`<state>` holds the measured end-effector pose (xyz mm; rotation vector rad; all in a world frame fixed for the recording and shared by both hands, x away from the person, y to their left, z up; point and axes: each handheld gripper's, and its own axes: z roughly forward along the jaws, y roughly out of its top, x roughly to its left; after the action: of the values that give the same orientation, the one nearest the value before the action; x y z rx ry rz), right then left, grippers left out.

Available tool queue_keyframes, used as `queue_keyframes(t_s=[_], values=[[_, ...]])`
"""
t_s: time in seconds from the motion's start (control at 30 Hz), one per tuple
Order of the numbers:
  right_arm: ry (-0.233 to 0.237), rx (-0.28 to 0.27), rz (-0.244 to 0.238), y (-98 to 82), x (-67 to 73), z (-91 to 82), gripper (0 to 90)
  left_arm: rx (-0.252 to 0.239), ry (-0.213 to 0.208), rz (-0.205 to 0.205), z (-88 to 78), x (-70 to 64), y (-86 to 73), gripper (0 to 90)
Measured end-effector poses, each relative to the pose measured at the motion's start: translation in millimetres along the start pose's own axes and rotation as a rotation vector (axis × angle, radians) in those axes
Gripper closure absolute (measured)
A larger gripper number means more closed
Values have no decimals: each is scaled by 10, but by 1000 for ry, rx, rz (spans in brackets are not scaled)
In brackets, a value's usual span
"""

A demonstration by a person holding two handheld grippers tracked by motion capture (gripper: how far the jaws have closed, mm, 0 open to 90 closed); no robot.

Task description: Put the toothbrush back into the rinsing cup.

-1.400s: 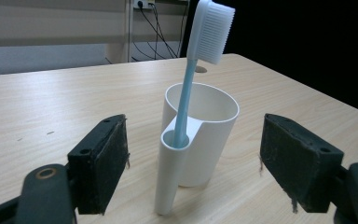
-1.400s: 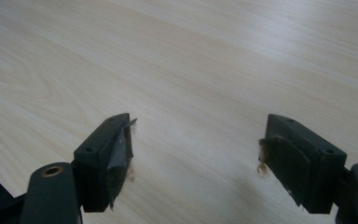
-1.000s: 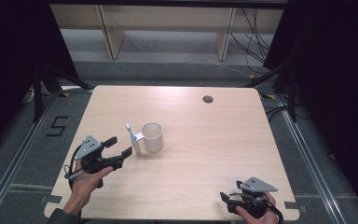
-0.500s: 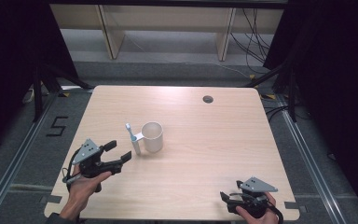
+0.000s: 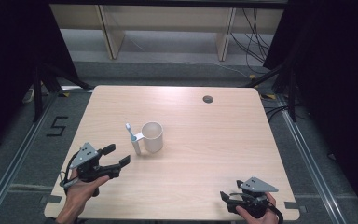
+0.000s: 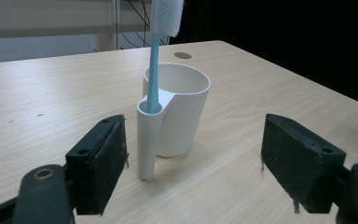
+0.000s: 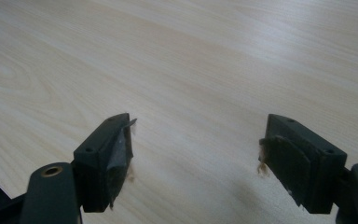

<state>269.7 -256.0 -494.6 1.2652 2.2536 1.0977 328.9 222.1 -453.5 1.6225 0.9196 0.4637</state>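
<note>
Two hand-held grippers work over a pale wooden table [image 5: 205,140], shown from left to right. At left, the left gripper [image 5: 116,156] hangs near the table's near-left corner with its jaws spread wide and nothing between them; over the last second it has drawn back from the cup toward the person's edge, so a stretch of bare wood now separates its tips from the holder. In the left gripper view the black foam-faced fingers [image 6: 103,161] frame the object from a short way off, touching nothing.

At centre stands a white plastic cup with a tubular side holder [image 5: 150,136], upright, left of the table's middle. A light-blue toothbrush with white bristles [image 6: 156,60] stands upright in the tube, head uppermost. Neither has moved across the three high views.

At right, the right gripper [image 5: 227,198] rests at the near-right edge, unchanged in place; its jaws are likewise parted over bare wood, as the right gripper view confirms.

The retreat with empty jaws and the brush seated suggest, as a judgement, that the placing of brush in holder is finished or nearly so, and the hand is clearing away.
</note>
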Motion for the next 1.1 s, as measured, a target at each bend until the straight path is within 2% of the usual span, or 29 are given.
queue_keyframes(t_s=[0.03, 0.07, 0.13, 0.3, 0.37, 0.73, 1.1], values=[[-6, -3, -7, 1, -1, -2, 249, 11, 9, 3, -19, -8, -3, 217], [-9, 1, 22, -3, 21, -3, 249, 14, 6, 7, -29, -12, -12, 217], [-15, 9, 24, 0, 25, -13, 249, 16, 3, 6, -44, -28, -32, 217], [-16, 3, 20, 0, 21, -14, 248, 26, -7, 16, -86, -62, -71, 217], [-21, -7, 2, 4, 6, -16, 249, 21, -14, 17, -103, -73, -82, 217], [-24, -10, 3, 6, 9, -16, 249, 29, -14, 15, -204, -101, -138, 216], [-28, -14, -2, 8, 13, -12, 249, 37, -21, 12, -234, -125, -187, 216]])
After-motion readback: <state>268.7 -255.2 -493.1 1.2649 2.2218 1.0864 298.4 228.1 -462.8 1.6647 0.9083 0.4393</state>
